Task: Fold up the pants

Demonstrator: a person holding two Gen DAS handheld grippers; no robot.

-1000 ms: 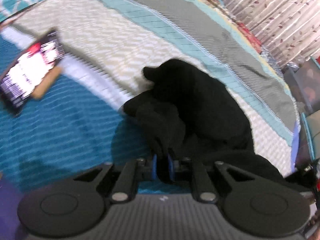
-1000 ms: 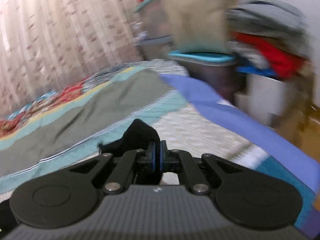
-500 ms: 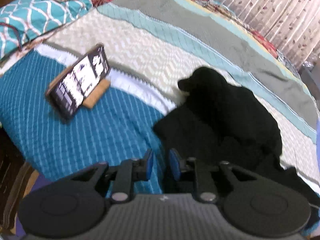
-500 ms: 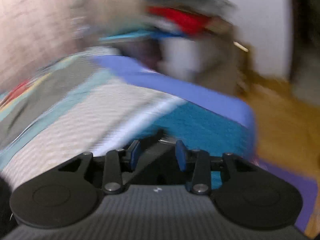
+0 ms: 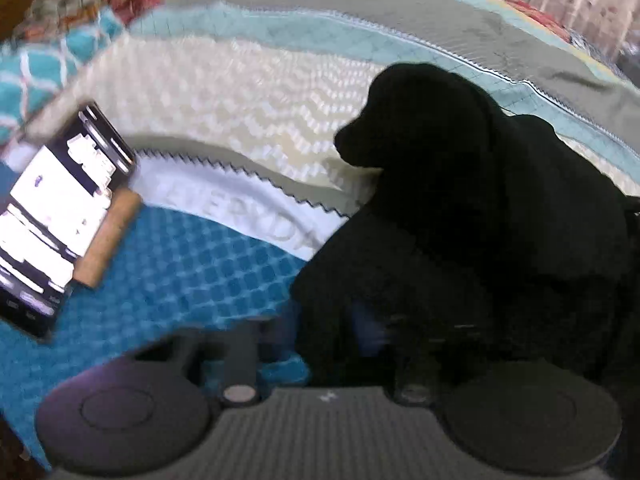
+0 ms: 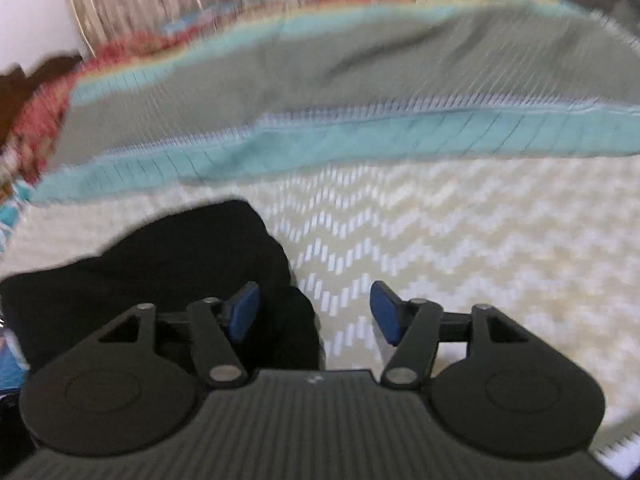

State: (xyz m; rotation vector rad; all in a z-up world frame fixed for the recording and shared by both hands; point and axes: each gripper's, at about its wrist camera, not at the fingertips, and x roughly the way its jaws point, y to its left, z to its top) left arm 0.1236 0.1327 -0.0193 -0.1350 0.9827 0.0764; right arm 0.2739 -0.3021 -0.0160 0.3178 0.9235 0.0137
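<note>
I note black pants (image 5: pixel 460 216) heaped on the striped bedspread (image 5: pixel 224 92), my left gripper (image 5: pixel 320 332) blurred at their edge, grip unreadable, jaws just narrowing, and my right gripper (image 6: pixel 314 314) just spread, pads clear of cloth.

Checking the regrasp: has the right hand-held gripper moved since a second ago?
Yes. The right hand-held gripper swung from the bed's purple edge to the black pants, its jaws just opening.

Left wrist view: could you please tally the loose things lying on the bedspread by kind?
Black pants: 1
Phone with lit screen: 1
Wooden stand under the phone: 1
Total: 3
</note>
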